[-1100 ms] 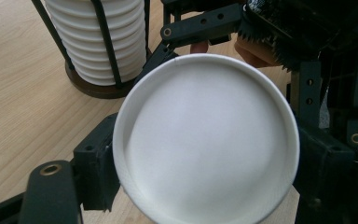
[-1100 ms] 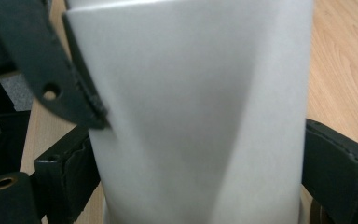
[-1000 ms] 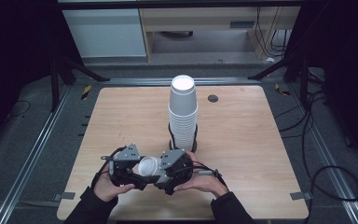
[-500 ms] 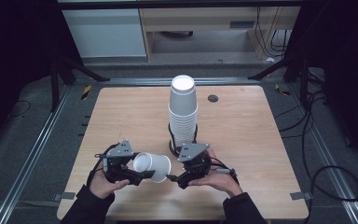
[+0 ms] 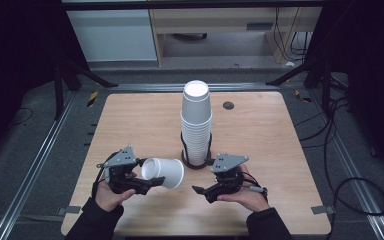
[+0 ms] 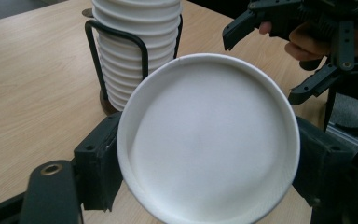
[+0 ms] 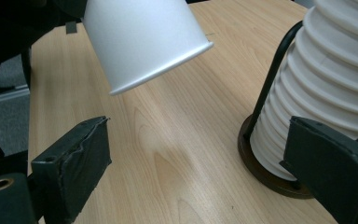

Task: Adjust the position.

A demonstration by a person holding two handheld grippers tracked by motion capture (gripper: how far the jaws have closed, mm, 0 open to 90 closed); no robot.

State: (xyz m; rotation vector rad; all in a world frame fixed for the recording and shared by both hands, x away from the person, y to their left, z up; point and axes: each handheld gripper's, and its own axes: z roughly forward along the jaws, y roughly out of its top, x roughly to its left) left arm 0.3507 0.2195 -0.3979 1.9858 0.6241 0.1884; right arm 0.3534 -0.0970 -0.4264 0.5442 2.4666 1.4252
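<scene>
The left hand-held gripper (image 5: 147,184) is clamped on a cup (image 5: 163,173), held on its side above the table (image 5: 130,120). The right hand-held gripper (image 5: 203,192), jaws apart and empty, has let go and drawn away, so the handover looks done. Beyond its jaws, the stack (image 5: 196,125) stands in its rack (image 5: 197,162).

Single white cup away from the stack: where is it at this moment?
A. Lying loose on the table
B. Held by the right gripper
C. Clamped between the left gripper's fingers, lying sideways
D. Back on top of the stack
C. The single white cup lies sideways in the left gripper, whose fingers press on both sides of it in the left gripper view, while the right gripper is open and holds nothing.
</scene>
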